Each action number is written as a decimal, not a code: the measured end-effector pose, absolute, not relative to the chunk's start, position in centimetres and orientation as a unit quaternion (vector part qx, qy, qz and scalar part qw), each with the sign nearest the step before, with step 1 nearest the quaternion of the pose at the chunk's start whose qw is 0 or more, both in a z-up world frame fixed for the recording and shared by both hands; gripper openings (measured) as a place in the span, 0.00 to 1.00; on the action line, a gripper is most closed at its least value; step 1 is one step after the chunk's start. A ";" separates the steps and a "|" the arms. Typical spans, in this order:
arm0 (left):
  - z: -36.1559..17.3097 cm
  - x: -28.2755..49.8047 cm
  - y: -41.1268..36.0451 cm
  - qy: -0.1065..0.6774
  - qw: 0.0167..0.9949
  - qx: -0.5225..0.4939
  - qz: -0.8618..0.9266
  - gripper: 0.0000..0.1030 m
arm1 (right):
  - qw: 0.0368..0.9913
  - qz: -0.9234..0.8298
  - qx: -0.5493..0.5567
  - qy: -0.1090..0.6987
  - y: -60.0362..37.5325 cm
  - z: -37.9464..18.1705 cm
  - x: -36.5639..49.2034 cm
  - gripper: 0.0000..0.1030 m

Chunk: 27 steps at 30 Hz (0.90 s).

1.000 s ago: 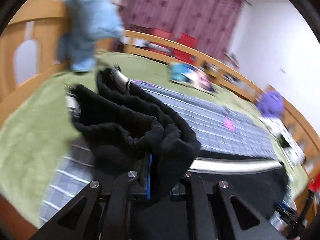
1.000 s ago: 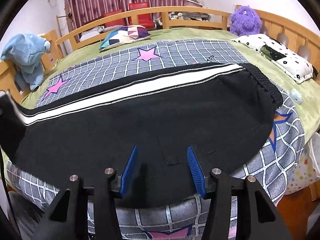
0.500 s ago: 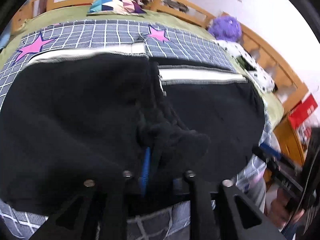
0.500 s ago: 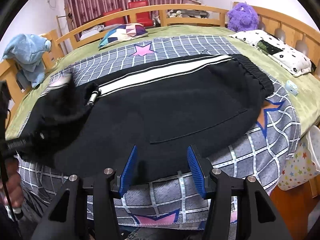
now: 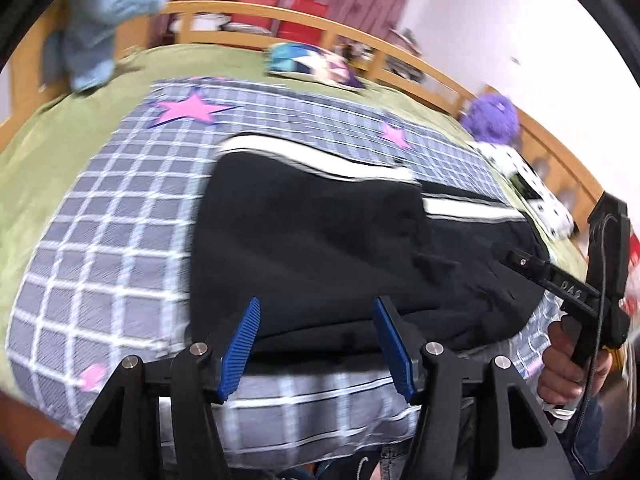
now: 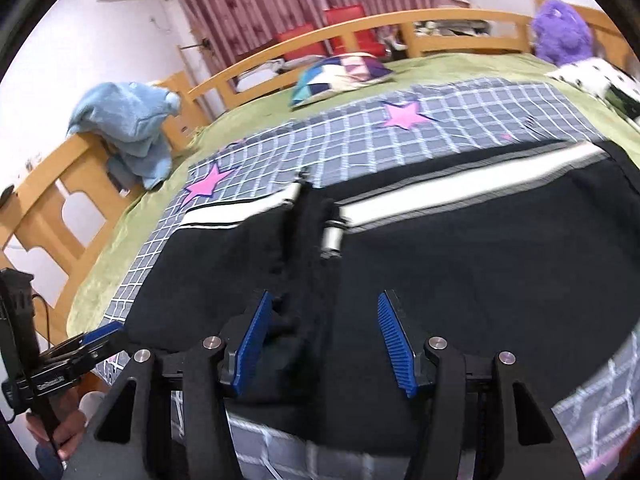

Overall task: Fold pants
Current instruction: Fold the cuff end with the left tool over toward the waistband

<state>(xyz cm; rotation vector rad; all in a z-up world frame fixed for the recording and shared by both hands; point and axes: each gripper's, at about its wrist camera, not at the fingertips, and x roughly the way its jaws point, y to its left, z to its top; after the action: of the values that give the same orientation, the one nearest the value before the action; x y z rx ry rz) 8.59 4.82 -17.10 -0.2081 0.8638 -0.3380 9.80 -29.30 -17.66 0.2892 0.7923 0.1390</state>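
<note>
Over the blurred pants [image 5: 320,240], both claws [image 5: 316,344] [image 6: 324,340] are opening, empty.

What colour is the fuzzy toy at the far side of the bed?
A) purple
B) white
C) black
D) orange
A: the fuzzy toy sitting by the wooden bed rail is purple, and the left wrist view shows the same purple fluff.
</note>
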 end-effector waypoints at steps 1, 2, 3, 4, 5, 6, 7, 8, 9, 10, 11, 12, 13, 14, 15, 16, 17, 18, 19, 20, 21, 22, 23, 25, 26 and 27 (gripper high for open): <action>-17.3 8.5 5.6 0.417 0.889 -0.106 -0.157 0.55 | 0.910 0.072 0.131 0.386 -28.5 -17.8 10.2 0.53; -17.4 8.6 6.1 0.418 0.889 -0.111 -0.152 0.55 | 0.909 0.082 0.118 0.391 -27.3 -18.3 11.0 0.53; -17.7 8.6 7.0 0.418 0.889 -0.120 -0.144 0.55 | 0.907 0.087 0.109 0.398 -26.6 -18.6 11.4 0.53; -17.8 8.6 7.5 0.417 0.889 -0.126 -0.140 0.55 | 0.902 0.093 0.099 0.409 -25.8 -19.2 11.7 0.53; -17.9 8.6 8.0 0.416 0.889 -0.132 -0.137 0.55 | 0.898 0.102 0.087 0.420 -24.9 -19.8 12.2 0.53; -18.0 8.6 8.7 0.415 0.889 -0.141 -0.134 0.55 | 0.892 0.112 0.070 0.432 -24.0 -20.5 12.7 0.47; -18.2 8.7 9.4 0.414 0.888 -0.151 -0.131 0.55 | 0.887 0.115 0.045 0.446 -23.0 -21.2 13.2 0.29; -18.3 8.8 10.0 0.414 0.887 -0.161 -0.129 0.55 | 0.886 0.098 0.009 0.454 -22.2 -21.7 13.4 0.23; -18.4 8.9 10.5 0.414 0.886 -0.168 -0.128 0.55 | 0.888 0.090 -0.016 0.451 -21.8 -21.8 13.4 0.19; -18.5 8.9 10.8 0.413 0.885 -0.173 -0.127 0.55 | 0.894 0.093 -0.023 0.437 -21.8 -21.3 12.8 0.17; -18.6 8.8 11.1 0.412 0.885 -0.176 -0.127 0.55 | 0.903 0.099 -0.005 0.418 -22.4 -20.4 12.1 0.17; -18.6 8.7 11.3 0.410 0.885 -0.179 -0.126 0.55 | 0.914 0.105 0.028 0.391 -23.5 -19.0 11.1 0.17; -18.8 8.8 11.4 0.410 0.885 -0.181 -0.126 0.55 | 0.922 0.116 0.081 0.361 -25.1 -17.5 9.9 0.17; -18.9 8.8 11.5 0.410 0.884 -0.183 -0.127 0.55 | 0.923 0.122 0.110 0.349 -25.9 -16.9 9.3 0.17; -19.1 8.9 11.4 0.411 0.883 -0.187 -0.129 0.55 | 0.921 0.122 0.129 0.348 -26.6 -16.6 8.7 0.17; -19.3 9.0 11.4 0.413 0.881 -0.190 -0.132 0.55 | 0.918 0.116 0.129 0.357 -26.7 -16.9 8.4 0.17; -19.4 9.1 11.3 0.415 0.879 -0.193 -0.133 0.55 | 0.914 0.112 0.120 0.371 -26.5 -17.5 8.4 0.17; -19.5 9.2 11.2 0.416 0.877 -0.196 -0.137 0.55 | 0.907 0.110 0.104 0.392 -26.0 -18.8 8.3 0.17; -19.7 9.4 11.0 0.418 0.876 -0.196 -0.142 0.55 | 0.899 0.106 0.088 0.416 -25.4 -20.2 8.3 0.19; -19.8 9.5 10.8 0.421 0.875 -0.192 -0.144 0.55 | 0.892 0.103 0.076 0.433 -24.8 -21.2 8.2 0.19; -20.0 9.7 10.4 0.426 0.874 -0.184 -0.145 0.55 | 0.885 0.100 0.066 0.449 -24.3 -22.2 8.2 0.22; -20.1 9.8 10.2 0.429 0.874 -0.178 -0.143 0.55 | 0.886 0.097 0.056 0.450 -24.3 -22.5 7.9 0.23; -20.3 9.9 10.0 0.434 0.873 -0.172 -0.142 0.55 | 0.890 0.099 0.043 0.443 -24.1 -22.2 7.7 0.31; -20.4 9.9 10.0 0.435 0.872 -0.175 -0.142 0.55 | 0.892 0.114 0.017 0.437 -23.9 -20.9 7.4 0.44; -20.4 9.9 10.1 0.434 0.871 -0.178 -0.142 0.55 | 0.897 0.114 0.014 0.428 -24.0 -20.2 7.3 0.48; -20.4 10.0 10.2 0.435 0.870 -0.182 -0.142 0.55 | 0.904 0.112 0.017 0.413 -24.4 -19.5 7.2 0.56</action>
<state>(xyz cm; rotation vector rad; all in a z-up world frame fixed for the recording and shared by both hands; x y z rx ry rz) 9.96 10.22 -20.44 -0.3806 0.9107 -0.2975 7.23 -24.42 -19.46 0.0358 0.8532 0.2305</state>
